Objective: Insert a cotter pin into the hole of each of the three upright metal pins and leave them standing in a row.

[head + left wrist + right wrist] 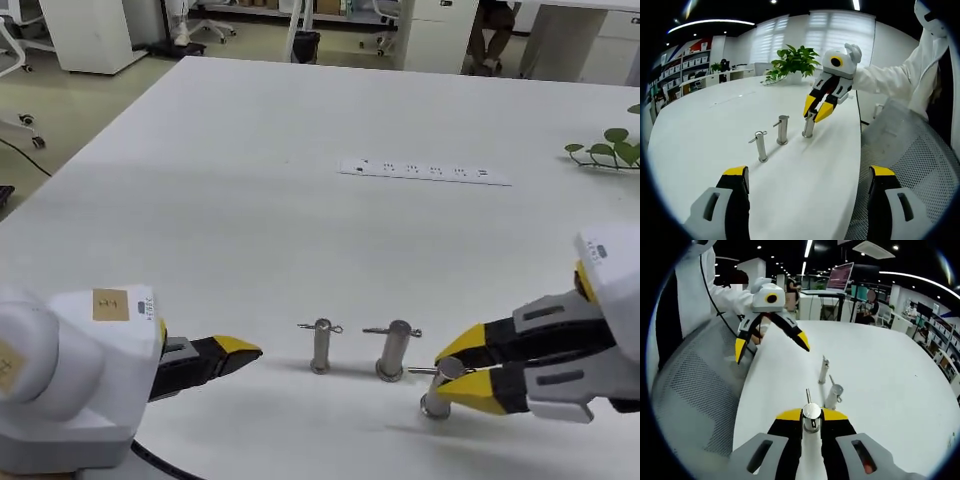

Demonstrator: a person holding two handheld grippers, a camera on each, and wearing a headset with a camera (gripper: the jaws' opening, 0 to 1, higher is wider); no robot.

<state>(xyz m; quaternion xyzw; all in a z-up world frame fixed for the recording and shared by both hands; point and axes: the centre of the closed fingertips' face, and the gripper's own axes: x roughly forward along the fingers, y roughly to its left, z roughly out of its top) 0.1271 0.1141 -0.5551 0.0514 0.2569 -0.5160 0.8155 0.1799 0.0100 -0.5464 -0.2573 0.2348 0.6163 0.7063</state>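
On the white table point(250, 200), head view: our right gripper point(447, 376) clamps the rightmost upright steel pin point(433, 405), thin wire cotter pin point(420, 371) at its head. Left gripper view: our left gripper point(807, 172) gapes, idle. Right gripper view: last insertion, we judge; next, release gently.

Table point(250, 200) wide open btwn pins point(393, 355) and power strip point(425, 171) — plant point(610, 148) crowds far-right edge.
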